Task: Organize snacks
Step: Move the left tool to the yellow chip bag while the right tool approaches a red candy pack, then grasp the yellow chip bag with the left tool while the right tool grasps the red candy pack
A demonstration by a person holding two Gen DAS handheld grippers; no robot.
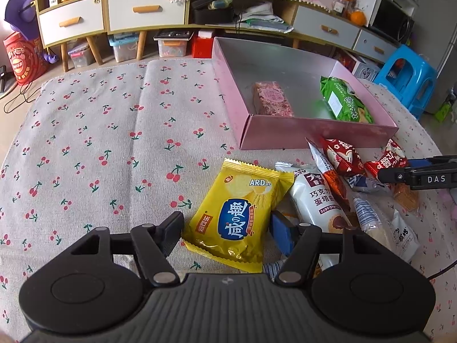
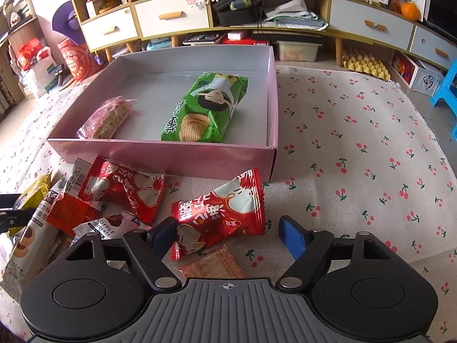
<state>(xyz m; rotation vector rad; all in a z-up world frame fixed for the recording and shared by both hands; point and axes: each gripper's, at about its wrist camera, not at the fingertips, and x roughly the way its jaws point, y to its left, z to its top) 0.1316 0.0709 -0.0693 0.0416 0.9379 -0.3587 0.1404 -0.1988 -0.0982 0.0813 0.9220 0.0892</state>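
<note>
Snacks lie in a loose heap on the cherry-print cloth (image 1: 100,143), just in front of an open pink box (image 2: 160,154) that already holds two of them: a green chip bag (image 2: 200,111) lying lengthwise near the middle and a pink wrapped bar (image 2: 107,120) by its left wall. Nearest the left gripper (image 1: 228,228) is a yellow chip packet (image 1: 240,217), flat on the cloth with its face up; it sits between the two fingers, the left pad at its lower left corner and the blue right pad at its right edge, and the jaws stand about half open. Whether the pads actually press the packet cannot be told. To the right of the yellow packet are a long white cookie pack (image 1: 317,200), red pouches and a few smaller wrappers, overlapping one another. In the right wrist view a crumpled red pouch (image 2: 220,214) lies between the fingers of the right gripper (image 2: 228,234): the left pad touches its lower left end, while the blue right pad stands apart from it over bare cloth, so the jaws are wide and not clamped. A second red pouch (image 2: 125,188) rests further left, against the box front. Behind the table runs a low cabinet (image 2: 171,20) with white drawers, and a blue stool (image 1: 405,80) stands off to the right.
</note>
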